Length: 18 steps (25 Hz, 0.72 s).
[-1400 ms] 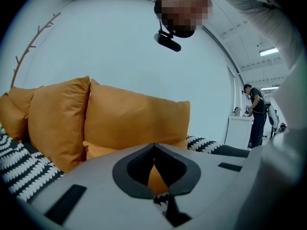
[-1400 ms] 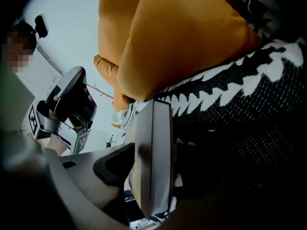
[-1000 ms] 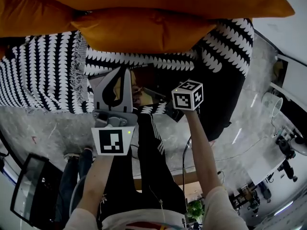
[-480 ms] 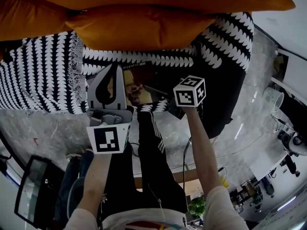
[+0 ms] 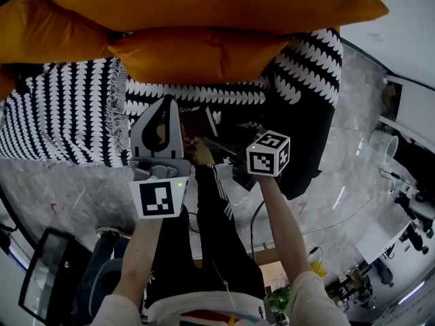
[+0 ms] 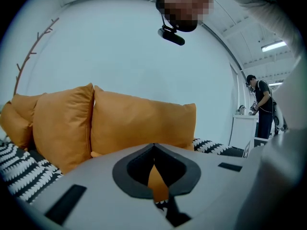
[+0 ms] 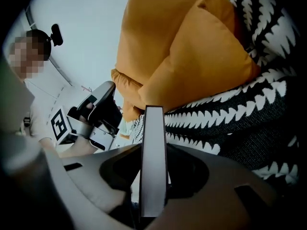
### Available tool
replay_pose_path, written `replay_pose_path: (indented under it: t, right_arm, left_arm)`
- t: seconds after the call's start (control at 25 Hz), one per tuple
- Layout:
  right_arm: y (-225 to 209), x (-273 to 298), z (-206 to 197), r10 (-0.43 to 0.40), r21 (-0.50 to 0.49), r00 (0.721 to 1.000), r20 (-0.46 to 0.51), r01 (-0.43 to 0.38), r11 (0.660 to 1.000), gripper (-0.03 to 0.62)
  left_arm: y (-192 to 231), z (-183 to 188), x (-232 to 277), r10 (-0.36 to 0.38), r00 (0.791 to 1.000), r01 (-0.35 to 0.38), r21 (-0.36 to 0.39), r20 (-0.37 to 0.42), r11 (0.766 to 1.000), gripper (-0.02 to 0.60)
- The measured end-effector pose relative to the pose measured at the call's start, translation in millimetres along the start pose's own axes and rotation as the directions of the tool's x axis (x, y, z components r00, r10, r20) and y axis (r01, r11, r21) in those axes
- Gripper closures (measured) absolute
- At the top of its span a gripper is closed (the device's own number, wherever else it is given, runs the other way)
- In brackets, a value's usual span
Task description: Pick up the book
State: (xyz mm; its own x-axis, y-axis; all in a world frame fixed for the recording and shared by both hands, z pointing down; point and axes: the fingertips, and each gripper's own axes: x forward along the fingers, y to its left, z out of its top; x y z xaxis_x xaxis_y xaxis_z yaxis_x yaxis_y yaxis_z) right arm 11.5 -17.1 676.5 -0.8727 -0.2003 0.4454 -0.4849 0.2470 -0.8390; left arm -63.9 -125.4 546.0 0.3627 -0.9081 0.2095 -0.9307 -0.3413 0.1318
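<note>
The book (image 7: 153, 162) stands edge-on between my right gripper's (image 7: 153, 186) jaws, its pale page edge facing the camera. The jaws are closing and their pads press on both covers, with the book held above the black-and-white blanket (image 7: 225, 114). In the head view the book (image 5: 202, 133) shows as a brown cover just left of the right gripper's marker cube (image 5: 268, 153). My left gripper (image 5: 168, 104) hangs left of the book, apart from it, its fingertips touching with nothing between them. The left gripper view shows those same joined tips of the left gripper (image 6: 153, 146) before the orange cushions (image 6: 139, 123).
Large orange cushions (image 5: 204, 46) lie along the sofa's back on the patterned blanket (image 5: 61, 114). Marble floor (image 5: 340, 182) is to the right, and my legs in dark striped trousers (image 5: 211, 216) are below. Another person (image 6: 261, 104) stands by a white cabinet (image 6: 242, 131) far off.
My right gripper has closed on the book and risen with it off the blanket. The left gripper has shifted slightly upward.
</note>
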Motion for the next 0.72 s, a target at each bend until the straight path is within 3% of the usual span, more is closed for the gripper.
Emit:
replay_pose_path:
  t: [0.2, 0.36, 0.52, 0.72]
  right_arm:
    - [28, -25, 27, -0.088, -0.036, 0.994, 0.070, 0.091, 0.995, 0.436]
    - [67, -50, 72, -0.120, -0.085, 0.979, 0.162, 0.135, 0.987, 0.436]
    - [128, -74, 120, -0.103, -0.180, 0.957, 0.270, 0.155, 0.971, 0.437]
    - [221, -116, 154, -0.095, -0.214, 0.909, 0.405, 0.196, 0.957, 0.436]
  left_arm:
    - [1, 38, -9, 0.024, 1.000, -0.024, -0.008, 0.020, 1.000, 0.577]
    - [1, 85, -14, 0.051, 0.997, -0.051, -0.006, 0.059, 0.999, 0.577]
    - [-4, 138, -27, 0.043, 0.997, -0.044, 0.006, 0.070, 0.999, 0.577]
    - [-20, 230, -65, 0.046, 0.990, -0.048, 0.008, 0.135, 0.999, 0.577]
